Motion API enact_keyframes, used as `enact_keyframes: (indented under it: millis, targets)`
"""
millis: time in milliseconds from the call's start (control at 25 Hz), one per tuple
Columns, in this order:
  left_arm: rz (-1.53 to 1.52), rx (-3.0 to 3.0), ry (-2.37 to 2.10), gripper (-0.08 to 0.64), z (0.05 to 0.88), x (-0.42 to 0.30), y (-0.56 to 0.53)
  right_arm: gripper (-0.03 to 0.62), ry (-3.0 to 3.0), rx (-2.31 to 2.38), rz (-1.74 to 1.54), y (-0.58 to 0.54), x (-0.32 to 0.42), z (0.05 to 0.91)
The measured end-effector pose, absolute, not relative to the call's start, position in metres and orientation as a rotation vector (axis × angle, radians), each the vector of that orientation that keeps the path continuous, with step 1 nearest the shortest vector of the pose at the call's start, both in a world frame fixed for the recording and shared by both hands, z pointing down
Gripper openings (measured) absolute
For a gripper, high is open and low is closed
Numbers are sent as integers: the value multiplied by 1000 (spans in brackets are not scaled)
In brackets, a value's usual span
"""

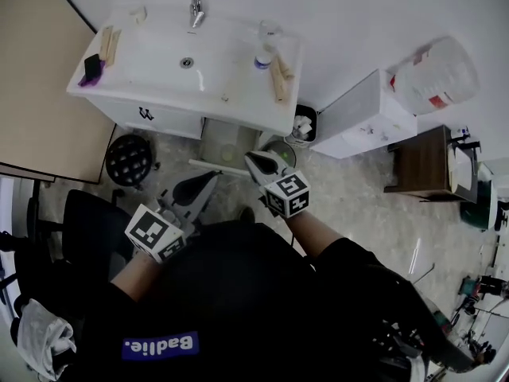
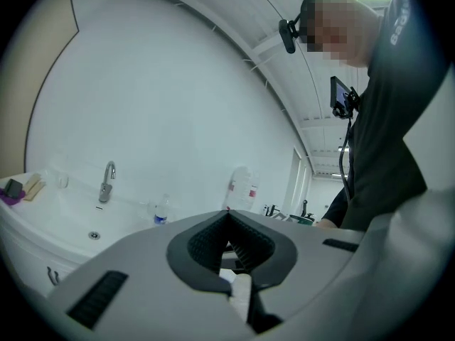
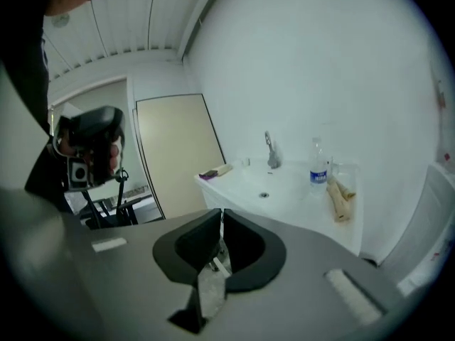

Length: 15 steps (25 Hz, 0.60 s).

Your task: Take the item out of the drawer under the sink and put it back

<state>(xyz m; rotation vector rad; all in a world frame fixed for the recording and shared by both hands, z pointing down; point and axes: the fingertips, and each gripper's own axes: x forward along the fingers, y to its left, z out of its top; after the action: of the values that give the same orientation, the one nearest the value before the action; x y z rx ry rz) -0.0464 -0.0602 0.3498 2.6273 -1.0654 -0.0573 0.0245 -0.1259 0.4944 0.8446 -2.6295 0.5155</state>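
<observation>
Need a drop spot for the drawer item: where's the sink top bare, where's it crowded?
Bare: the basin, from the faucet to the front rim. Crowded: left ledge holds wooden sticks and a purple-black pad; right ledge, a bottle and wooden pieces.

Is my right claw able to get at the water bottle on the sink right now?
Probably yes: the right claw, empty and closing, sits low before the sink; nothing blocks the water bottle.
</observation>
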Motion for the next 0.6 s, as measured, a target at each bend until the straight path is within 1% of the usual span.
enact_keyframes:
  millis: [120, 360, 600]
  targets:
    - [-61, 2663, -1012, -9, 341, -37, -60, 5, -2731, 862, 490, -114, 26, 453]
    - [-63, 2703, -940, -9, 327, -20, -63, 3, -2889, 833, 355, -92, 25, 378]
    - [-21, 2720, -888, -9, 324, -8, -61, 2, -2996, 823, 285, -77, 20, 330]
